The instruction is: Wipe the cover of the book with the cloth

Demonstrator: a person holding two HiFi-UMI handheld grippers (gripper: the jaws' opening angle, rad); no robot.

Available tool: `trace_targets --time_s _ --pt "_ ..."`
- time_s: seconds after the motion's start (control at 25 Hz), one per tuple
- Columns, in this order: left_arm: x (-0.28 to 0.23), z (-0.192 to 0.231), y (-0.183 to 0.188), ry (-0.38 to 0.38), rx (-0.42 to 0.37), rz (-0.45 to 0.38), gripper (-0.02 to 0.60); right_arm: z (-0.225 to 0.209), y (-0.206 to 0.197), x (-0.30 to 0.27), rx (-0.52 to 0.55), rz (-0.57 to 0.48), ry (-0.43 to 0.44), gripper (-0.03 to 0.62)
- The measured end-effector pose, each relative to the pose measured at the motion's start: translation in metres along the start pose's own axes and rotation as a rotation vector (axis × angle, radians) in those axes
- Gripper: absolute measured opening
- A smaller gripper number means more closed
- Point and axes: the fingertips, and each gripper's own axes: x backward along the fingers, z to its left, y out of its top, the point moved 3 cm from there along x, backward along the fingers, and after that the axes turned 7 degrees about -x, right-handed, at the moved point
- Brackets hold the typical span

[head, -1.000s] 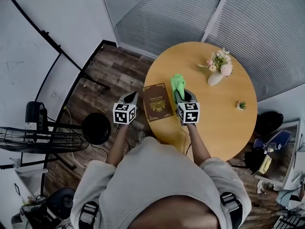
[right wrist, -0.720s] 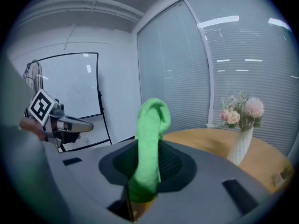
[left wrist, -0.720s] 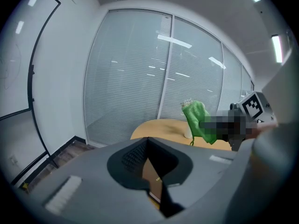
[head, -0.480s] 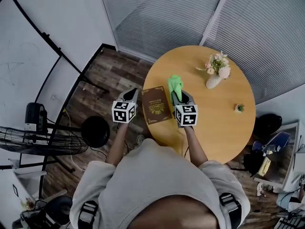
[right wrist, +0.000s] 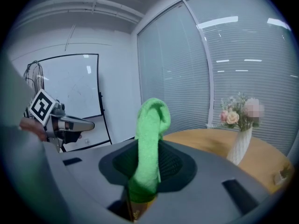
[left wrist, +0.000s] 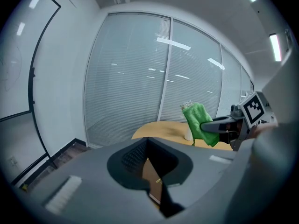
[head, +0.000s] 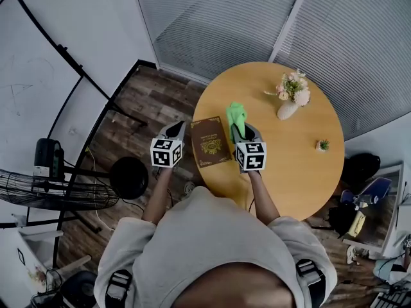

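A brown book [head: 212, 141] with a gold ornament lies flat at the left edge of the round wooden table [head: 302, 165]. My right gripper [head: 239, 131] hovers just right of the book, shut on a green cloth [head: 236, 114] that sticks up beyond its tips. In the right gripper view the cloth [right wrist: 149, 139] stands upright between the jaws. My left gripper [head: 178, 129] is left of the book, over the floor by the table's edge, shut and holding nothing. A sliver of the book [left wrist: 152, 174] shows below it in the left gripper view, where the cloth [left wrist: 198, 122] hangs to the right.
A white vase of flowers [head: 292, 92] stands at the table's far side, and a tiny potted plant [head: 322, 144] at its right. On the wooden floor to the left are a black stool [head: 128, 175] and a fan [head: 51, 188]. Blinds cover the glass wall behind.
My right gripper and the cloth drifted a little left, closer to the book, a second ago. Over the last half second both grippers have held nearly still.
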Motion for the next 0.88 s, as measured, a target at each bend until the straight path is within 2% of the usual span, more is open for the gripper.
trace_targets --time_s 0.88 --pt "-0.0048 0.0016 -0.0031 -0.001 0.001 0.019 0.009 -0.0018 -0.0044 -0.0061 0.000 0.023 0.002 0.107"
